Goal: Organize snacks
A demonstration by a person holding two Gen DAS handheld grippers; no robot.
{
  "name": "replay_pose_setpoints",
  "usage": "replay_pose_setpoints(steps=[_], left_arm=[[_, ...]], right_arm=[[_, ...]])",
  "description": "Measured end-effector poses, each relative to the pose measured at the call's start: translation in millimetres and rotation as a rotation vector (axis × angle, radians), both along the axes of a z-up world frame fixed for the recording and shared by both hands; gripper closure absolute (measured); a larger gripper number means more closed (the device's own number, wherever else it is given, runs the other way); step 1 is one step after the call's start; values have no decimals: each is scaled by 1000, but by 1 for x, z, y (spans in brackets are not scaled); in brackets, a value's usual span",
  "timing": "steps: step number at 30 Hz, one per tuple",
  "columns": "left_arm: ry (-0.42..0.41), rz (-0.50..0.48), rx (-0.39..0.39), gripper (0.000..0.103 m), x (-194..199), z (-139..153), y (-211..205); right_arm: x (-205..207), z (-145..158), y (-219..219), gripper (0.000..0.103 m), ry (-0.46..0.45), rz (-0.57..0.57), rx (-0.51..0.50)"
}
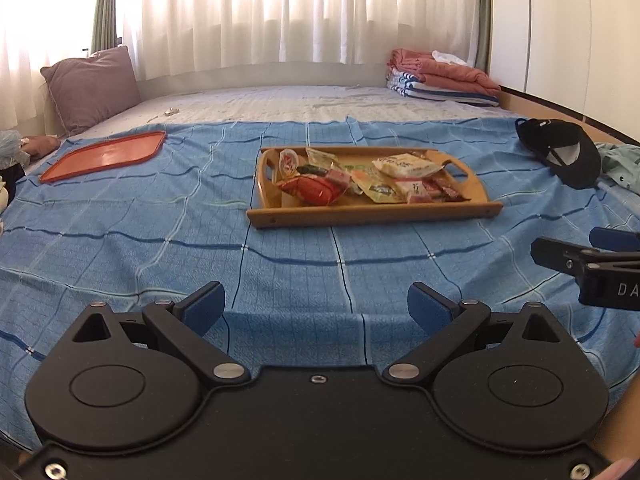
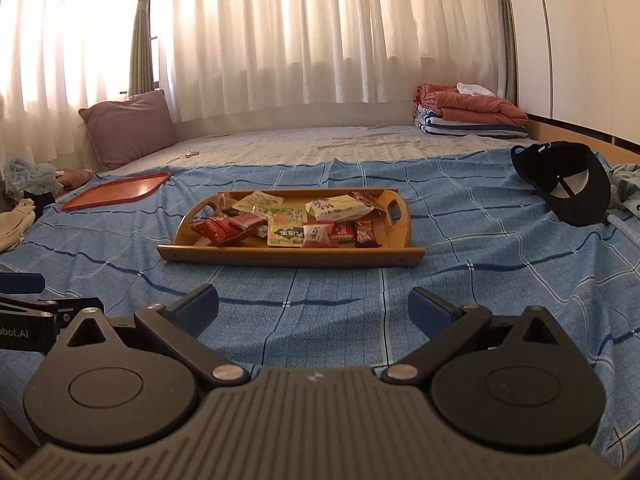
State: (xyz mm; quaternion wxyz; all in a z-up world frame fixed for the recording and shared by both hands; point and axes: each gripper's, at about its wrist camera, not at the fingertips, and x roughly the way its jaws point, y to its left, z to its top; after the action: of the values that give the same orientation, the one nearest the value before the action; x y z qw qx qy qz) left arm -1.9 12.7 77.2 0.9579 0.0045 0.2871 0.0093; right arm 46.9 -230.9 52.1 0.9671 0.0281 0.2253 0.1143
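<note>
My left gripper (image 1: 316, 306) is matte black: two round housings with raised discs, angled link arms on silver pivot pins, triangular cut-outs, blue pads (image 1: 206, 308) on the fingers. Flat black centre plate, one small screw; silver screws at the lower corners. My right gripper (image 2: 314, 306) has the same black linkage and blue pads (image 2: 430, 312), but a grey ribbed centre body with a small white mark. White lettering on each gripper's side, only partly readable.

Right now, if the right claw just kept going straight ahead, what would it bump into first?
Probably the wooden tray of snacks: the open right claw points at its near wall, with only blue bedsheet between. Depth is uncertain.
</note>
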Motion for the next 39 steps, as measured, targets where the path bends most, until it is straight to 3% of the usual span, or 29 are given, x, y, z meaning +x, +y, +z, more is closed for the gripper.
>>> replay_pose_setpoints(steps=[17,28,39], left_arm=[[59,43,-15,5,32,-56,6],[79,58,-8,5,54,-75,11],[78,68,-10,0,59,-87,14]], right_arm=[[28,-58,21,0,87,-23,-56],[43,-78,27,0,153,-36,-74],[43,-84,33,0,149,-40,-118]])
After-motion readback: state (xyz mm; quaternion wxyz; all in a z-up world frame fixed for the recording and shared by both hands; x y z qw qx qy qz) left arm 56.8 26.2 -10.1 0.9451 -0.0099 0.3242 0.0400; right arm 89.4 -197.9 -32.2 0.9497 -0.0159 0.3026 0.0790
